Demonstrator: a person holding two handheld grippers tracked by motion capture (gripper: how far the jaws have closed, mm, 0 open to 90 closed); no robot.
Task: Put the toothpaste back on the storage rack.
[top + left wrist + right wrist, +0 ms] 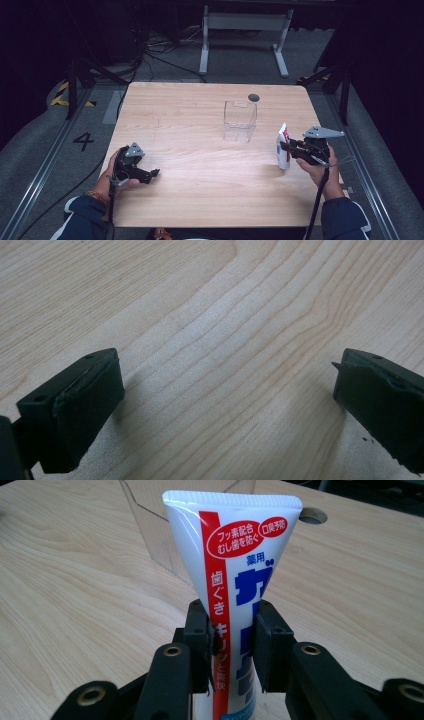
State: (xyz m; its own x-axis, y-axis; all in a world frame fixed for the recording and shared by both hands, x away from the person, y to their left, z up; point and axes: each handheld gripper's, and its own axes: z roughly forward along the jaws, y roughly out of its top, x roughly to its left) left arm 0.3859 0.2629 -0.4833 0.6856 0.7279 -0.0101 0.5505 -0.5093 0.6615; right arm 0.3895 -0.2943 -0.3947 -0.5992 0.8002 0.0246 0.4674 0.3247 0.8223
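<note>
A white toothpaste tube [283, 146] with red and blue print stands upright near the table's right edge, flat crimped end up. My right gripper [286, 147] is shut on it; in the right gripper view both black jaws pinch the toothpaste tube [231, 580] at mid-height. A clear plastic box [240, 120], open at the top, stands just beyond and left of the tube, and its clear plastic box walls [165, 550] show behind the tube. My left gripper [154, 174] rests low at the table's front left, open, jaws wide over bare wood [225, 385].
The wooden table [190, 150] has a round cable hole [254, 97] at its far side, right of centre. Beyond the table are a white frame's legs [242, 40], floor cables and black stands on both sides.
</note>
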